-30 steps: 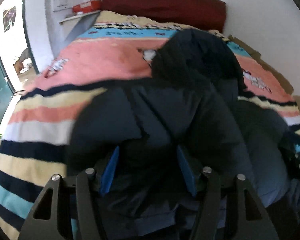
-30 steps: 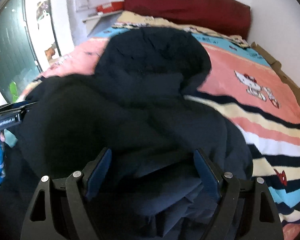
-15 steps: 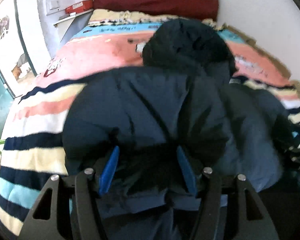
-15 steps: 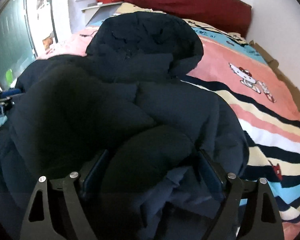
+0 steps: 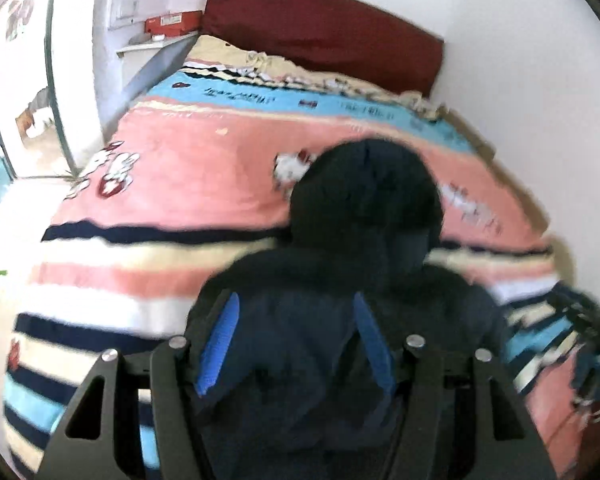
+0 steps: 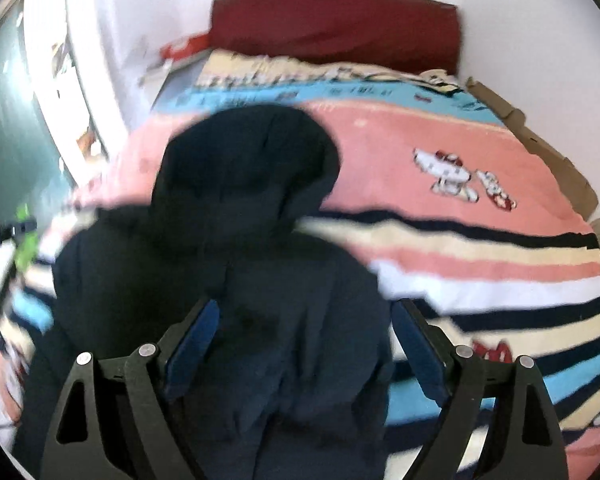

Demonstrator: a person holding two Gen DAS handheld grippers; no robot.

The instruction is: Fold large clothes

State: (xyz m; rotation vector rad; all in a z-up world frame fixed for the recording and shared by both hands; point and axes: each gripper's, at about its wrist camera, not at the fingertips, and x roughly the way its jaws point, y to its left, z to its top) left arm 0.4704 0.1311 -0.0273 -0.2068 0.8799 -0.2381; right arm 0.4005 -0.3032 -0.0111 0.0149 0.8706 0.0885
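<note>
One jacket (image 5: 300, 360) to fold: dark navy, puffy, hooded. Spread over the near half of the blanket (image 5: 180, 184), hood (image 5: 364, 200) pointing toward the headboard (image 5: 320, 28), near hem bunched up at both grippers.

Likely soft and springy, bulky rather than heavy. Shell probably slick, so apt to slide out of a shallow pinch. Padding apt to puff back after each fold, so creases want pressing flat. Nothing fragile. Best taken at hem corners or side seams, with a deep bite through both layers, not on the smooth quilted panels. Hood best tucked in before the last fold.

Left gripper (image 5: 296, 344): about three-quarters open, a thick wad of hem between the blue pads (image 5: 218, 344), fabric bulging past them. Reads as a grip on the jacket.

Right gripper (image 6: 304, 344): nearly as wide as possible, jaws just been opening, jacket bulk between them. Far pad seems barely at the fabric's edge. Cannot tell through the blur whether pressing or already letting go.

Count: one jacket, one hood, two grippers, four pads, one bed, one striped blanket with a few cartoon cats, one red headboard, one red box (image 5: 172, 24) on the shelf beside it. No other clothes made out.
</note>
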